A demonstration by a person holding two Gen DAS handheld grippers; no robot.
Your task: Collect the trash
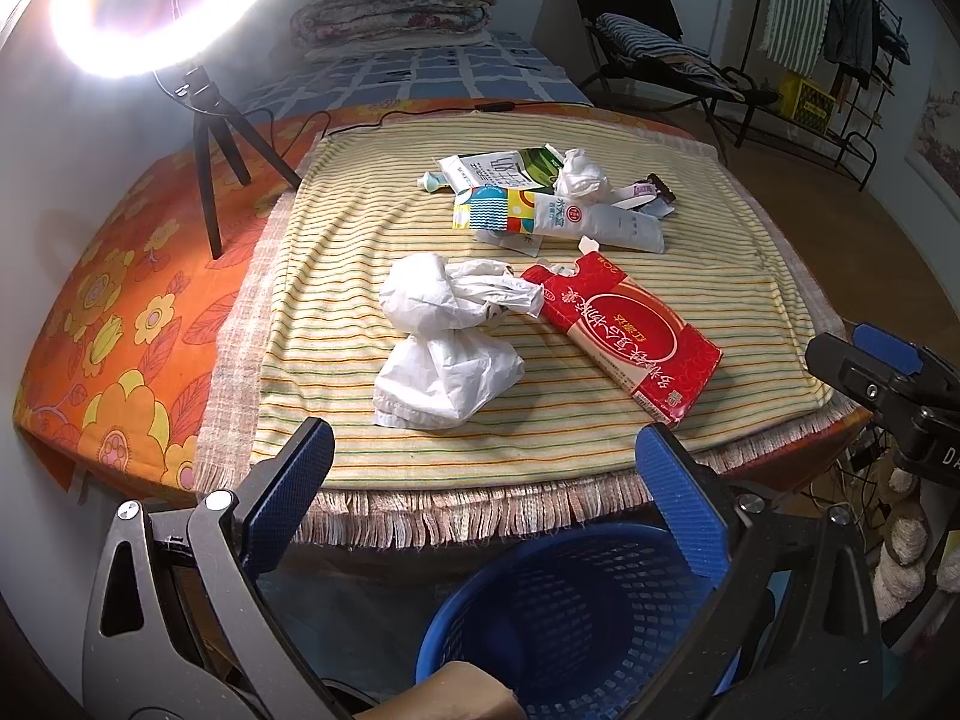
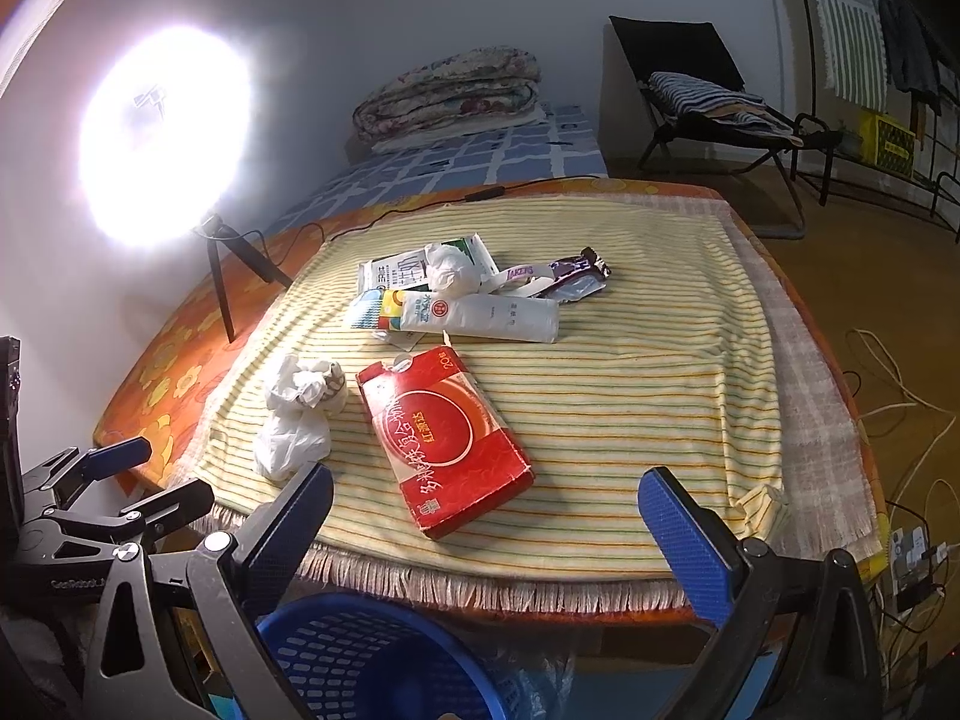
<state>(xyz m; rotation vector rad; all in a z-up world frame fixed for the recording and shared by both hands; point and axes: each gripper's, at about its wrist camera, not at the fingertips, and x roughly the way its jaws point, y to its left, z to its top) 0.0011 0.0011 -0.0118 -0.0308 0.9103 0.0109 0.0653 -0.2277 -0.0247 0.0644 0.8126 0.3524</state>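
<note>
I am holding my left claw (image 1: 486, 474) and right claw (image 2: 486, 516) released above the blue basket (image 1: 576, 618); the red box (image 1: 630, 336) and crumpled white bag (image 1: 444, 336) are lying on the striped worktop (image 1: 336, 312).

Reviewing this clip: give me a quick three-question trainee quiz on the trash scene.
1. True or false: the red box already lies in the blue basket.
2. Which lies nearest the left gripper? A) crumpled white bag B) milk carton C) purple wrapper
3. How do the jaws of the right gripper stand?

Key: 1 false, it lies on the striped cloth; 2 A; 3 open, holding nothing.
</note>
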